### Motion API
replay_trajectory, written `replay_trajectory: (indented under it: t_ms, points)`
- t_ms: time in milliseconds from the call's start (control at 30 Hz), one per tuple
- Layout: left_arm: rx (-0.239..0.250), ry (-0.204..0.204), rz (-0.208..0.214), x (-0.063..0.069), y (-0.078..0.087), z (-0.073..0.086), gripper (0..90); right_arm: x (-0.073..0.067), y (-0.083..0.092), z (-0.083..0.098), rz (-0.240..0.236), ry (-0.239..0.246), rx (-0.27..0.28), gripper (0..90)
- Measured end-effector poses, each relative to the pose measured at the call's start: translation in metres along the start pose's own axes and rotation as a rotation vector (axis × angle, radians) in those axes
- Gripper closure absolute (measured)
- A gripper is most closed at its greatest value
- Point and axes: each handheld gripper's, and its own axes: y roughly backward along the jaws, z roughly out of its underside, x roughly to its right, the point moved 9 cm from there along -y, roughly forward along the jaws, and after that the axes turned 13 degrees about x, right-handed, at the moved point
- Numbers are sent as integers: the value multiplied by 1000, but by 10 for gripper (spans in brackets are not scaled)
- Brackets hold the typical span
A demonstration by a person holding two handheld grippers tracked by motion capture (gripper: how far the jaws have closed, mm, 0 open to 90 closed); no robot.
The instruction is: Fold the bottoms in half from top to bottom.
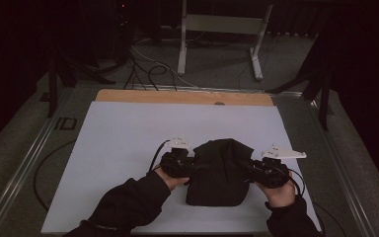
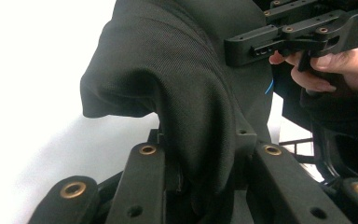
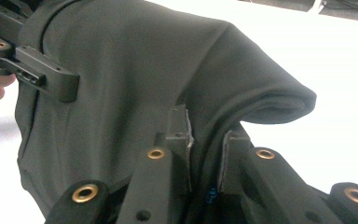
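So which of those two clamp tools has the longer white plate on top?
The right gripper, on the black garment's right edge; its plate stretches further than the left gripper's.

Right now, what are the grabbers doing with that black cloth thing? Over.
Left gripper and right gripper both shut on the folded black fabric garment. Its middle is humped up above the white table. Nothing in the way.

Black left gripper and right gripper (brass rivets), grey three-cornered top plates, trailing cables, dark sleeves

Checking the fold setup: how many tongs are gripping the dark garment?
2: left tongs pinch the dark garment at its left edge, right tongs at its right edge.
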Motion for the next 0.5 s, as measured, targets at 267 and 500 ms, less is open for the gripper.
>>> replay_trajectory:
  t_ms: [267,500]
  points:
    - [5,-8,-14,-7,3,-11,740,1,-7,-14,1,14,16,784]
    - [22,-19,-24,-11,9,-25,740,1,-13,-30,3,37,31,784]
